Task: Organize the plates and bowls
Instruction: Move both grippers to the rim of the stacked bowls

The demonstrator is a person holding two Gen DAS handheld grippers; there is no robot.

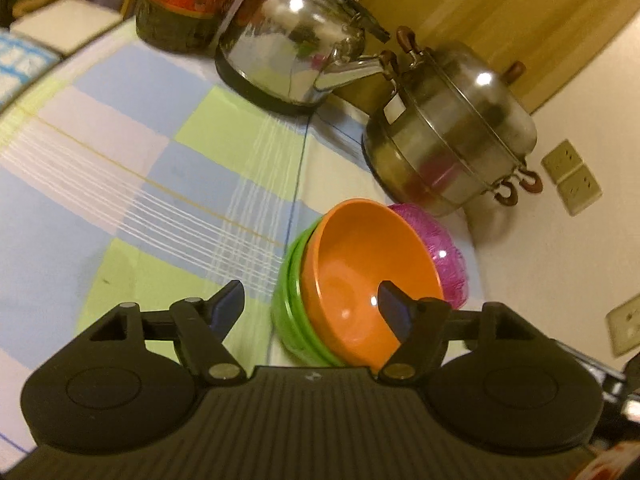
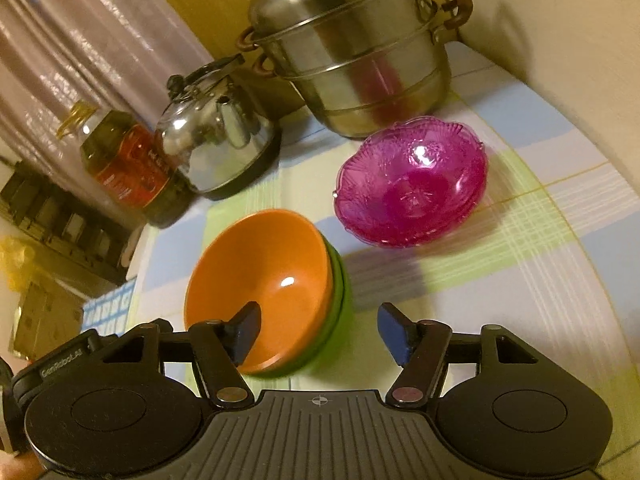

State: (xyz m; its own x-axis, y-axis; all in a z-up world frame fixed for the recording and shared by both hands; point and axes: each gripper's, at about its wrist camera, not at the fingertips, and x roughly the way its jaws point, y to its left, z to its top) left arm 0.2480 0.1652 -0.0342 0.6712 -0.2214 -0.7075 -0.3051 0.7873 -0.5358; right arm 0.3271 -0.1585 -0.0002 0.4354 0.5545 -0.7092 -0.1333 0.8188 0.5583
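Note:
An orange bowl (image 1: 360, 276) sits nested in green bowls (image 1: 288, 312) on the checked tablecloth; the stack also shows in the right wrist view as the orange bowl (image 2: 264, 280) in the green ones (image 2: 340, 312). A pink translucent bowl (image 2: 412, 184) stands just beyond the stack, and in the left wrist view (image 1: 440, 248) it lies behind it. My left gripper (image 1: 312, 304) is open, its jaws straddling the near rim of the stack. My right gripper (image 2: 316, 332) is open, its jaws on either side of the stack's edge.
A steel steamer pot (image 2: 352, 52) stands at the back by the wall, with a steel kettle (image 2: 216, 144) and an oil bottle (image 2: 128, 164) beside it. The steamer pot (image 1: 452, 132) and the kettle (image 1: 296, 40) also show in the left wrist view. The checked tablecloth (image 1: 120, 168) covers the table.

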